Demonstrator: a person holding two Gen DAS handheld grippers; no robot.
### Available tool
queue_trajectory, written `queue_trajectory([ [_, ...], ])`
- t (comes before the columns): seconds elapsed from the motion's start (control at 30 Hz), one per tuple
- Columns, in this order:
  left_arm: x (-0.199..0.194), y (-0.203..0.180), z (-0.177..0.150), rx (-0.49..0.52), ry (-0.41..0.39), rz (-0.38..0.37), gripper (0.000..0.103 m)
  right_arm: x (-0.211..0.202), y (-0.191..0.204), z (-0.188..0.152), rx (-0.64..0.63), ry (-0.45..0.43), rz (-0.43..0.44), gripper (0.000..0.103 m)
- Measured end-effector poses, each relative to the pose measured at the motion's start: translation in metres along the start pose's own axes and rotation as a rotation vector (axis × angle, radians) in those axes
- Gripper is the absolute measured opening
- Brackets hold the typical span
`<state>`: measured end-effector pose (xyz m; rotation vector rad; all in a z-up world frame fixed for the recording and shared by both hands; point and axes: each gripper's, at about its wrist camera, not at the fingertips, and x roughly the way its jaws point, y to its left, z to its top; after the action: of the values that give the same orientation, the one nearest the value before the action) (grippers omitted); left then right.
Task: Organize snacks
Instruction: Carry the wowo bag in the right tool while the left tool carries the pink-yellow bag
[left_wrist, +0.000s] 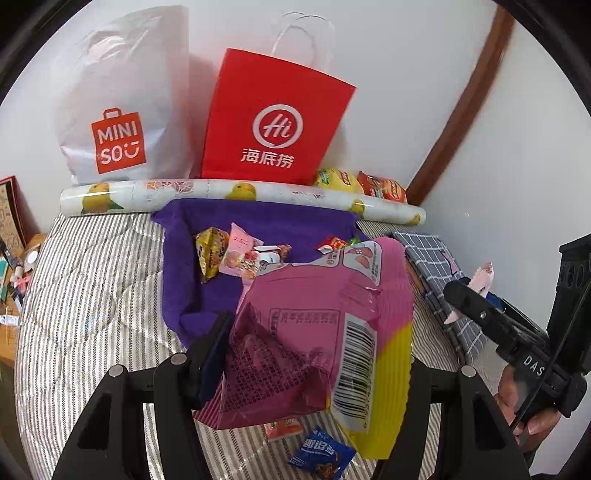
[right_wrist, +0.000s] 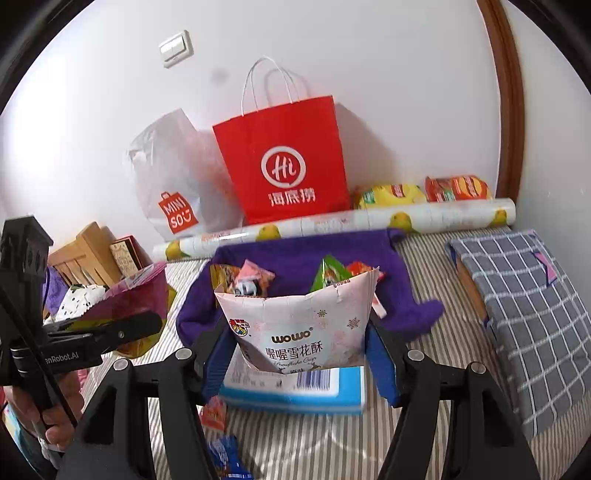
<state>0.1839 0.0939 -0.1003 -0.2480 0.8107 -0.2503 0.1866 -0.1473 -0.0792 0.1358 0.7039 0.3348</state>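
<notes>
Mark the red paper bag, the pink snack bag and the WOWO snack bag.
red paper bag (right_wrist: 284, 162): right wrist view, front face logo.
pink snack bag (left_wrist: 317, 310): left wrist view, back panel.
WOWO snack bag (right_wrist: 295, 328): right wrist view, front face.

The white plastic bag (left_wrist: 122, 110) at far left is showing "MINISO" on an orange logo. The red paper bag (left_wrist: 273, 122) beside it is displaying "Hi" and "海底捞". The near pale pink snack pouch (right_wrist: 299, 325) is reading "wowo 喔喔雪花酥". The left gripper (right_wrist: 110, 336) is bearing partial lettering "enRobot.AI".
</notes>
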Motion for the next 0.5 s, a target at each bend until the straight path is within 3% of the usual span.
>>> queue_trajectory([
  [0.5,0.019,0.014,0.027,-0.038,-0.023,0.026,0.061,0.04,0.006,0.043,-0.025,-0.015,0.019,0.064],
])
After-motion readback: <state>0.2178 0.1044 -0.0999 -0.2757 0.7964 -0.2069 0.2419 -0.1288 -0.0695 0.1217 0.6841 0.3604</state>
